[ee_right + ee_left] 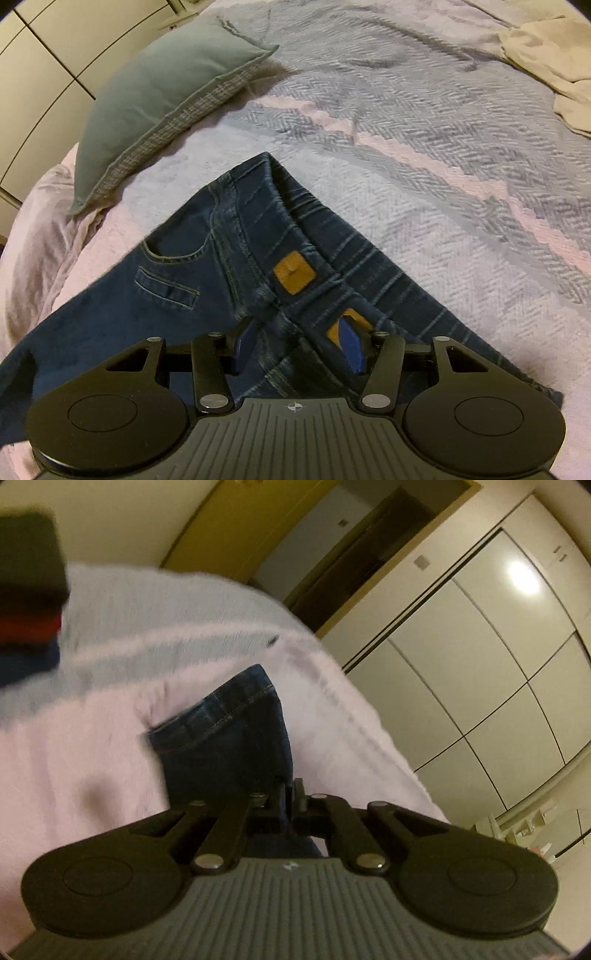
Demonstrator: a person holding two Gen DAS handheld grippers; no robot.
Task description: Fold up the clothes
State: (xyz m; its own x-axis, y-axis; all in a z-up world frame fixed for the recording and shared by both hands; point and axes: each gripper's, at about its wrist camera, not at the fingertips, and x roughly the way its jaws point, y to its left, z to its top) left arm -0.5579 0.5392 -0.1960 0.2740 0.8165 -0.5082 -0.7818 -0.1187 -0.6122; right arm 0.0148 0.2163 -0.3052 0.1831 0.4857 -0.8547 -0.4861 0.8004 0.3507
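Dark blue jeans (229,258) lie on the bed with the waistband and a tan leather patch (294,275) facing up. My right gripper (297,347) is open, its blue fingertips (351,349) on either side of a waistband fold. In the left wrist view, my left gripper (290,797) is shut on a piece of the jeans (229,734), which stands up from the pink blanket in front of it.
The bed has a pink and grey herringbone blanket (424,147). A grey-green pillow (162,107) lies at the upper left. A cream cloth (554,55) lies at the far right. A stack of folded clothes (29,602) sits at the left. White wardrobe doors (480,664) stand beyond the bed.
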